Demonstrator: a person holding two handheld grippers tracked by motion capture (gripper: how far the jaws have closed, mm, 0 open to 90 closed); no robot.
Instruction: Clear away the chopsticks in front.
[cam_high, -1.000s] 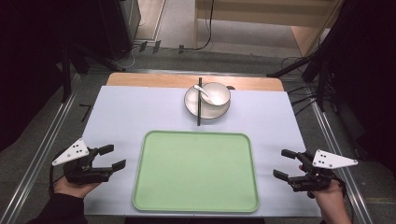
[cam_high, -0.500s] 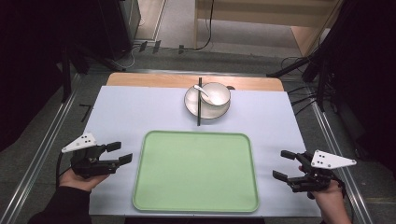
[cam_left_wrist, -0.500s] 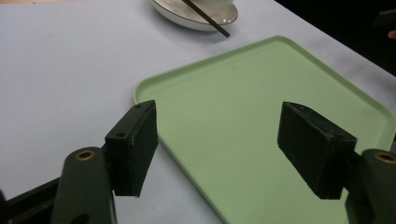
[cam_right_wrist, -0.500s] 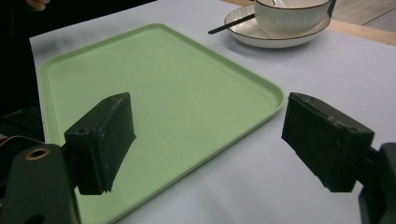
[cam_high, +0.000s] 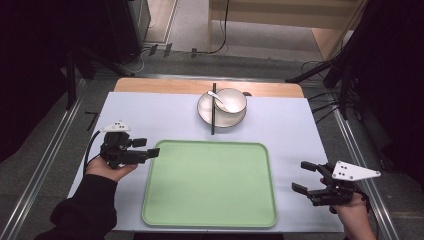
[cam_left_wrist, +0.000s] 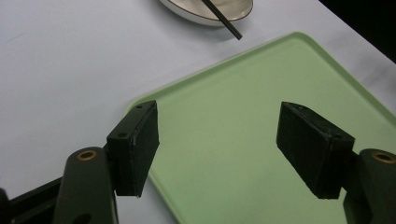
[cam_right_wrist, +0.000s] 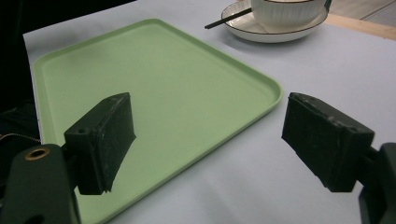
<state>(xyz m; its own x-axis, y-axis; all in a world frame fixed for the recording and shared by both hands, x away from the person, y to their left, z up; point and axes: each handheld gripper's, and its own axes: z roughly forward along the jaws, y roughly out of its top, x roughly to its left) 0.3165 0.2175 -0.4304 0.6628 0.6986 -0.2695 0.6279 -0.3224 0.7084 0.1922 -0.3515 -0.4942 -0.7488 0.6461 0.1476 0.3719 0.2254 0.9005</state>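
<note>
Dark surroundings frame a counter (cam_high: 165, 112) covered in pale lilac. From the high view I count one green tray (cam_high: 210, 182), empty, and behind it one plate (cam_high: 206, 111) carrying one bowl (cam_high: 231, 100), one white spoon (cam_high: 219, 97) and a black chopstick (cam_high: 213, 115), perhaps a pair. The left gripper (cam_high: 150, 147) is at the tray's near-left corner, the right gripper (cam_high: 304, 177) just beside its right edge.

The left gripper view shows its fingers (cam_left_wrist: 135, 147) spread above that corner, pinching nothing.

The right gripper view shows its fingers (cam_right_wrist: 102, 140) spread too, one over the tray.

Nothing seems moved yet; I judge the work barely begun.
</note>
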